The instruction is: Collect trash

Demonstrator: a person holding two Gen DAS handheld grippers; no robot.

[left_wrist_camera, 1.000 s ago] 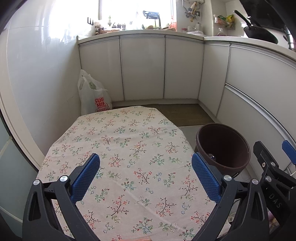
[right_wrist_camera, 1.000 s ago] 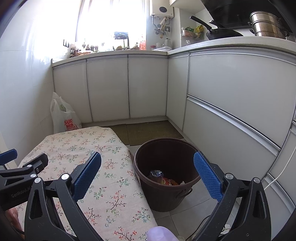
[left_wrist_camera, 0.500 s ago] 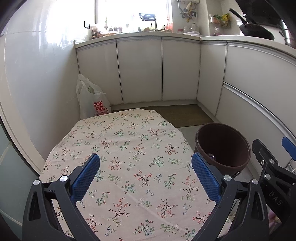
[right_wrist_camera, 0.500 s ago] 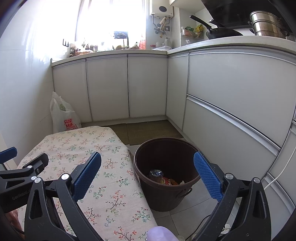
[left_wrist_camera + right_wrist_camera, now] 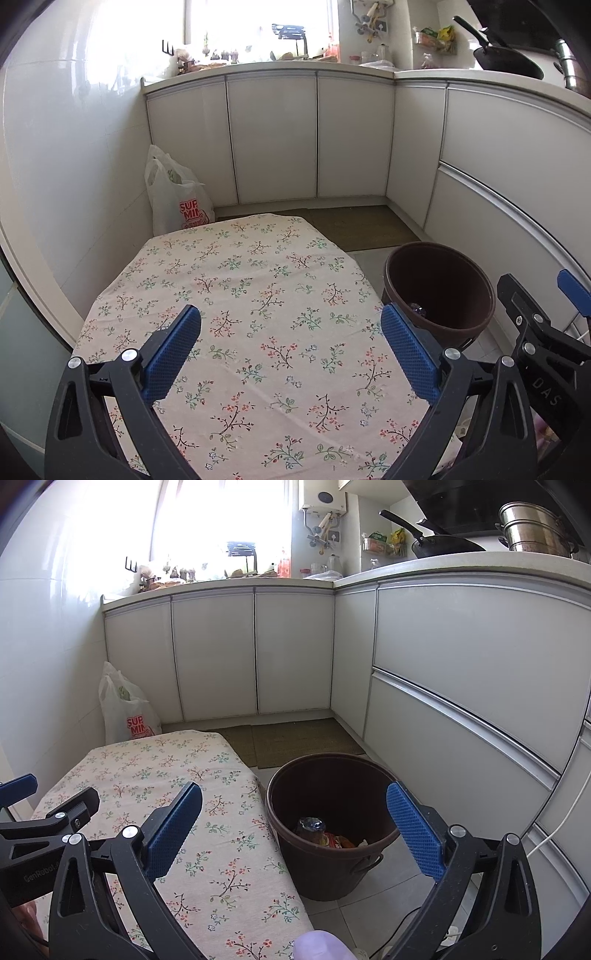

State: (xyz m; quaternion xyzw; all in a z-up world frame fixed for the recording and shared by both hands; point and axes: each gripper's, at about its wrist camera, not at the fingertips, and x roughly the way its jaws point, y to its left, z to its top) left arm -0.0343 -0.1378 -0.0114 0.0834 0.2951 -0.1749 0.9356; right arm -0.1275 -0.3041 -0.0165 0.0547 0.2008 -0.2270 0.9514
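Holding both tools level above the near end of the cloth-covered table (image 5: 266,332), we list the scene near to far.

1. Left gripper (image 5: 291,350): blue pads spread wide, nothing between them; it hovers over the near edge of the floral cloth.
2. Right gripper (image 5: 295,830): likewise spread and carrying nothing, straddling the table's right edge and the bin.
3. Table top: no loose rubbish shows on the cloth in either view.
4. Brown bin (image 5: 314,867): on the floor just beside the table's right edge; collected trash (image 5: 321,834), a clear bottle and reddish wrappers, lies at its bottom.
5. White plastic bag (image 5: 177,199): on the floor past the far left corner, against the wall.

We judge the collecting nearly or wholly done. To finish well, we keep both tools apart, scan the table edges and floor for leftovers, and avoid knocking the bin.
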